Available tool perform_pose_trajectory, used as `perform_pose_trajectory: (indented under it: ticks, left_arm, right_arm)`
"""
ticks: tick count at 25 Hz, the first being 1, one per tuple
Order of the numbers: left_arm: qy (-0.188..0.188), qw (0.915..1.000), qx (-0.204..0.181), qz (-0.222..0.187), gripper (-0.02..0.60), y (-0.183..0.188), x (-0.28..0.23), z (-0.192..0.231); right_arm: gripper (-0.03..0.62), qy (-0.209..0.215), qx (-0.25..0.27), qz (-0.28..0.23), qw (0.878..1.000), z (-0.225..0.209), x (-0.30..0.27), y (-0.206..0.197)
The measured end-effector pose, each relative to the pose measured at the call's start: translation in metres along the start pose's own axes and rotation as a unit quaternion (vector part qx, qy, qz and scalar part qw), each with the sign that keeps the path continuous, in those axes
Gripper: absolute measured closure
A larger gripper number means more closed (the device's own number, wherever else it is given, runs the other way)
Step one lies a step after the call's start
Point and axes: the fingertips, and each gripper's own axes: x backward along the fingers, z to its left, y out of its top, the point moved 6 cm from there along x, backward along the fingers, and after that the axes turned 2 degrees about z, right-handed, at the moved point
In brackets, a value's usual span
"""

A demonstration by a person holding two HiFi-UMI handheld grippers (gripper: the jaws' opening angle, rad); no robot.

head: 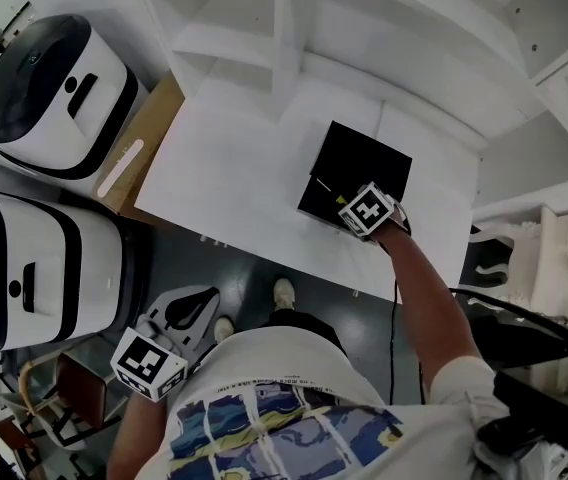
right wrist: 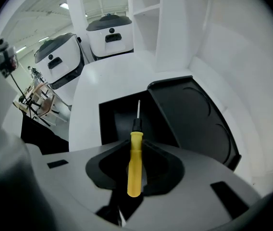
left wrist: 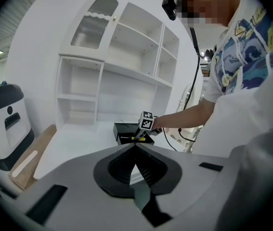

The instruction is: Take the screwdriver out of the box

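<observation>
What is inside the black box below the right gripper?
The visible floor of the box looks bare and dark. The yellow-handled screwdriver, clamped in the right gripper, points over the opening. The box's near edge is covered by the gripper.

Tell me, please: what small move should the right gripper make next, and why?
Probably raise the right gripper straight up, clear of the black box. Its jaws are closed on the yellow handle of the screwdriver, so the grasp looks done, but the metal tip points down into the open box, and the raised lid stands close beside it. A straight lift should avoid the lid.
</observation>
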Motion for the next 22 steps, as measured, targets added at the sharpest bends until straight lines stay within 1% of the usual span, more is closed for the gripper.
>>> perform_pose_trajectory:
  ticks: [5,10,14,17,22]
  left_arm:
    - [-0.013,0.9998,-0.011,-0.008,0.569,-0.003,0.009,0.001]
    - [-0.026,0.9993,-0.018,-0.021,0.568,-0.012,0.027,0.004]
    - [-0.036,0.9987,-0.019,-0.03,0.568,-0.023,0.045,0.007]
    - [-0.048,0.998,-0.021,-0.036,0.569,-0.032,0.06,0.009]
    - [-0.069,0.9966,-0.022,-0.039,0.569,-0.052,0.09,0.013]
  right_arm:
    - [0.502,-0.015,0.004,-0.013,1.0,0.011,0.031,0.001]
    - [0.502,-0.019,-0.027,-0.055,0.998,0.035,0.061,-0.001]
    - [0.502,-0.021,-0.057,-0.102,0.993,0.068,0.081,-0.002]
    - [0.502,-0.031,-0.072,-0.13,0.988,0.098,0.097,-0.002]
    - [0.502,-0.052,-0.1,-0.159,0.981,0.148,0.111,-0.007]
